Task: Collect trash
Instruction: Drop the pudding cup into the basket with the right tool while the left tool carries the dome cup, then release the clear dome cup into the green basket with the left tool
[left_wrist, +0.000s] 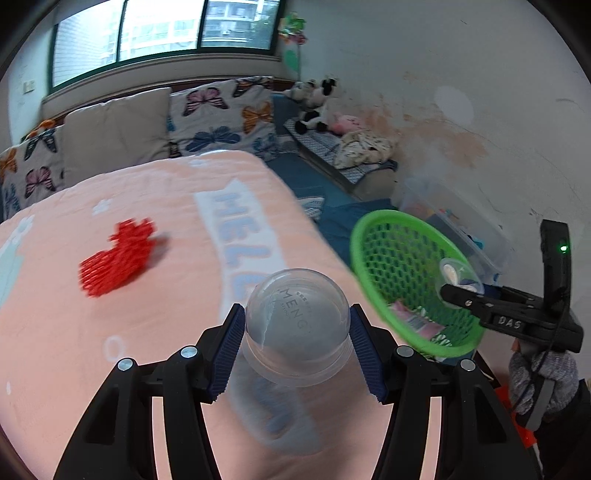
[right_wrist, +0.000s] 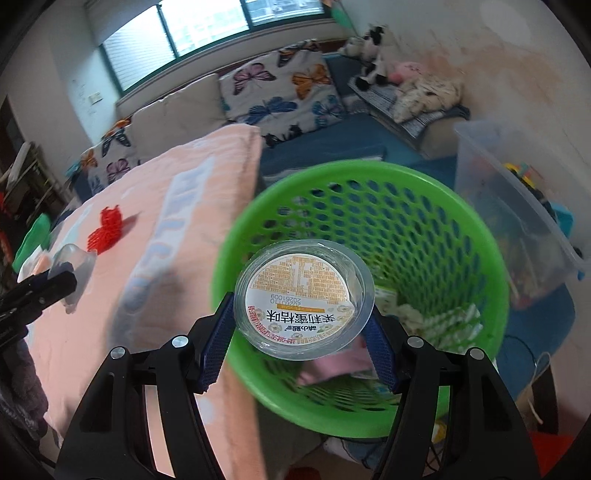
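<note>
My left gripper (left_wrist: 297, 334) is shut on a clear plastic cup (left_wrist: 297, 325), held bottom-forward above the pink blanket (left_wrist: 110, 332). My right gripper (right_wrist: 303, 325) is shut on a clear jelly cup (right_wrist: 301, 299) with a printed lid, held over the mouth of the green mesh basket (right_wrist: 424, 229). The basket (left_wrist: 369, 236) also shows at the right of the left wrist view, with the right gripper (left_wrist: 458, 291) and its cup at the rim. Wrappers (right_wrist: 443, 321) lie inside the basket. A red mesh piece (left_wrist: 118, 254) lies on the blanket; it also shows in the right wrist view (right_wrist: 107, 230).
Butterfly-print pillows (left_wrist: 218, 114) and a beige cushion (left_wrist: 114, 133) line the back under the window. A clear storage bin (right_wrist: 517, 206) with toys stands right of the basket. Plush toys (left_wrist: 314, 103) sit on a low bench by the stained wall. Blue bedding (right_wrist: 332, 144) lies behind the basket.
</note>
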